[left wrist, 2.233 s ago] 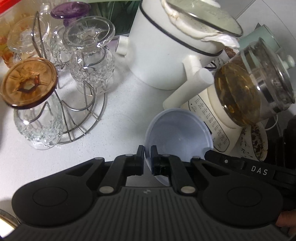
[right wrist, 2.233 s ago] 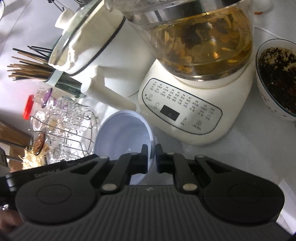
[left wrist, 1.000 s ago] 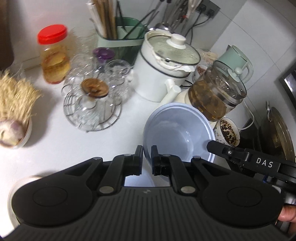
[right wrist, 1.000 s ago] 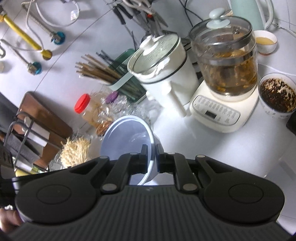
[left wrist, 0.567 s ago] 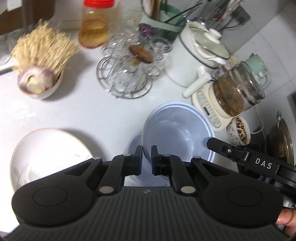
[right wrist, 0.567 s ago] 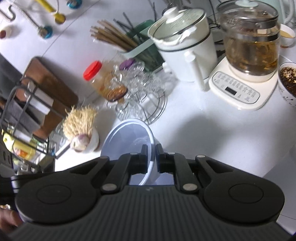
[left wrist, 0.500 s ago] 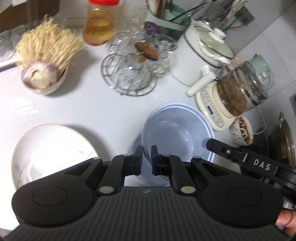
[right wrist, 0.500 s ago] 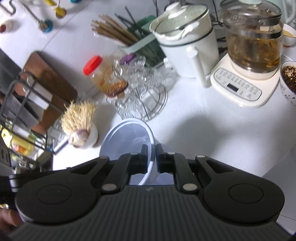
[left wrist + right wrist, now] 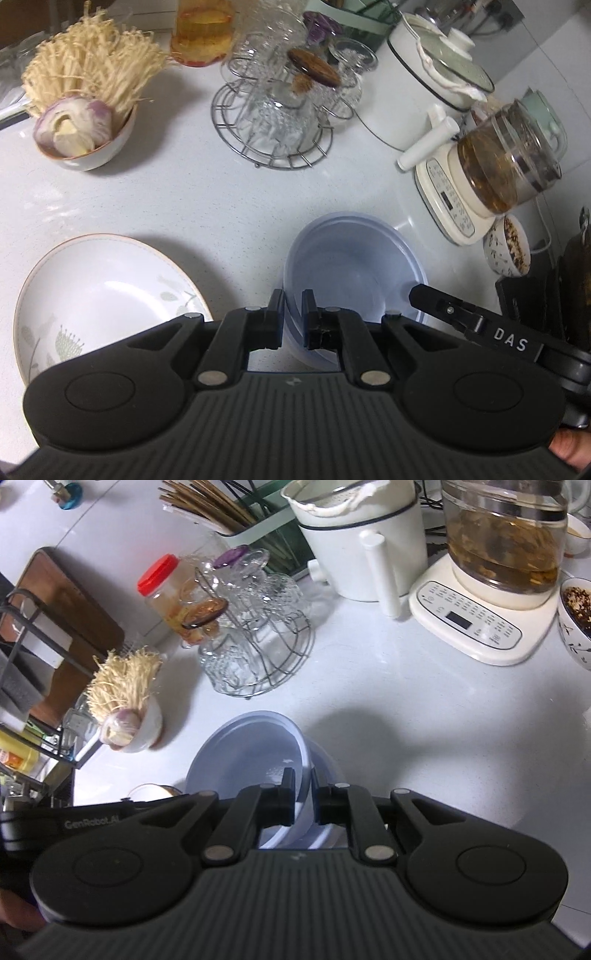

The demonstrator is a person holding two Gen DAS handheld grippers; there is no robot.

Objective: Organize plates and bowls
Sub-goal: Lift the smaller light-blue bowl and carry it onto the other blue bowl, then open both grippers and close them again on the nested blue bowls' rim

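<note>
Left wrist view: "DAS" in white letters on the black arm of the right gripper (image 9: 419, 291) reaching in from the right. Left gripper (image 9: 293, 308) clamped on the near rim of a pale blue bowl (image 9: 354, 254), one finger inside, one outside. Bowl mouth up, seated in a second blue bowl just under it, only a sliver of that one showing at the near edge. Off to the left on the white counter (image 9: 236, 199), well apart from the bowls, a white plate (image 9: 103, 291) with a leaf pattern, lying flat

Right wrist view: "GenRobot.AI" readable on the left gripper's black arm at lower left. Right gripper (image 9: 303, 786) pinching the blue bowl's (image 9: 255, 746) right rim, fingers closed on the wall. Bowl tipped slightly leftward, the lower bowl (image 9: 325, 768) peeking out on the right. Small printed buttons on the kettle base (image 9: 476, 627), too small to read
</note>
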